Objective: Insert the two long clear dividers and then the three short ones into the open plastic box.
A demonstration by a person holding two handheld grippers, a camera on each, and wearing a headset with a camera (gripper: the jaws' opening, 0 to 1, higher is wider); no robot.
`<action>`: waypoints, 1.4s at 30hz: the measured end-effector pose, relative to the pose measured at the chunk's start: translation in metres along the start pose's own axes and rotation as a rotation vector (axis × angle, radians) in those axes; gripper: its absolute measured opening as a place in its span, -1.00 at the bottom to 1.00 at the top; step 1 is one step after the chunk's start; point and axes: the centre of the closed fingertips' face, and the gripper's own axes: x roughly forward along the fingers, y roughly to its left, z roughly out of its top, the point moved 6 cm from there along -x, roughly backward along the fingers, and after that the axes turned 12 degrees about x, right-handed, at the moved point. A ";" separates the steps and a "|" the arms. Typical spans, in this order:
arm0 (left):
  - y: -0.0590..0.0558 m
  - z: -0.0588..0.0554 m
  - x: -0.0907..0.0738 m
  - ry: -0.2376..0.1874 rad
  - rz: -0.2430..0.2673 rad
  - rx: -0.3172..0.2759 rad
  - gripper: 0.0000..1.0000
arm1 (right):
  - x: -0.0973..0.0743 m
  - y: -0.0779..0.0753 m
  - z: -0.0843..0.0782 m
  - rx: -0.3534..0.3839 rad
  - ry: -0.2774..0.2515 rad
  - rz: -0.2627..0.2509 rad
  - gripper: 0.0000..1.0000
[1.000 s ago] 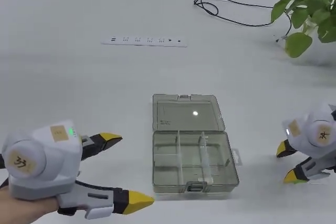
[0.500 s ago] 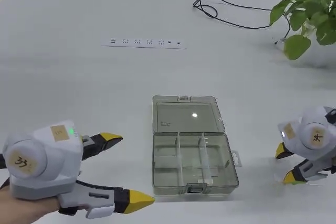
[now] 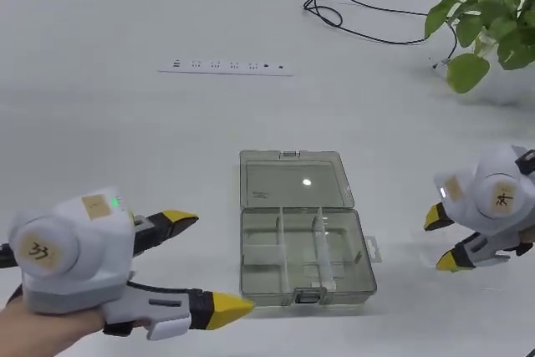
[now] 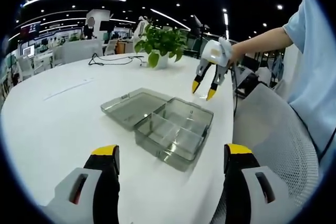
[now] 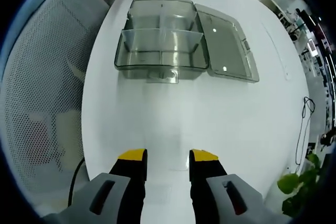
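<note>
Your left gripper [image 3: 213, 263] has its jaws wide and empty. Your right gripper [image 3: 439, 242] has narrower jaws, also empty, right of the open smoky plastic box [image 3: 267, 290].

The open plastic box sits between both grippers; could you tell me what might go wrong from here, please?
The box lies near the edge of the table; a nudge from the wide-open left gripper might slide it off. The clear dividers barely show against the box walls, so a tilted or half-seated one could go unnoticed.
</note>
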 end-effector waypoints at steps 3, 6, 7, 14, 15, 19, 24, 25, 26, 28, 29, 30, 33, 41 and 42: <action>-0.001 0.001 0.005 -0.009 -0.004 -0.042 0.65 | -0.006 -0.001 0.008 -0.019 -0.007 -0.014 -0.36; -0.001 0.004 0.011 -0.029 0.000 -0.081 0.64 | -0.017 -0.003 0.022 -0.047 -0.032 -0.035 -0.36; -0.002 0.006 0.013 -0.038 -0.003 -0.095 0.63 | -0.020 -0.003 0.026 -0.055 -0.041 -0.044 -0.36; 0.000 0.017 0.028 -0.063 0.002 -0.208 0.52 | -0.039 -0.002 0.059 -0.086 -0.136 -0.082 -0.36; 0.000 0.022 0.032 -0.094 -0.003 -0.240 0.51 | -0.042 -0.001 0.066 -0.104 -0.153 -0.097 -0.36; 0.001 0.036 0.040 -0.112 -0.015 -0.318 0.35 | -0.050 0.005 0.090 -0.134 -0.209 -0.121 -0.36; 0.001 0.056 0.051 -0.150 -0.064 -0.482 0.07 | -0.056 0.014 0.117 -0.169 -0.263 -0.160 -0.36; 0.002 0.059 0.054 -0.147 -0.073 -0.535 0.01 | -0.057 0.016 0.122 -0.174 -0.269 -0.164 -0.36; 0.002 0.061 0.055 -0.152 -0.083 -0.562 -0.06 | -0.057 0.018 0.125 -0.179 -0.274 -0.167 -0.36; 0.004 0.063 0.060 -0.155 -0.099 -0.622 -0.14 | -0.057 0.020 0.133 -0.196 -0.289 -0.177 -0.36; 0.006 0.063 0.062 -0.148 -0.101 -0.647 -0.18 | -0.057 0.021 0.136 -0.202 -0.290 -0.179 -0.36; 0.005 0.064 0.063 -0.141 -0.111 -0.671 -0.21 | -0.057 0.022 0.139 -0.202 -0.297 -0.183 -0.36; 0.003 0.065 0.068 -0.142 -0.133 -0.737 -0.37 | -0.059 0.025 0.148 -0.205 -0.319 -0.186 -0.36; 0.001 0.065 0.070 -0.150 -0.157 -0.839 -0.79 | -0.058 0.030 0.158 -0.231 -0.327 -0.180 -0.36; 0.000 0.065 0.070 -0.150 -0.162 -0.845 -0.83 | -0.058 0.031 0.158 -0.235 -0.326 -0.180 -0.36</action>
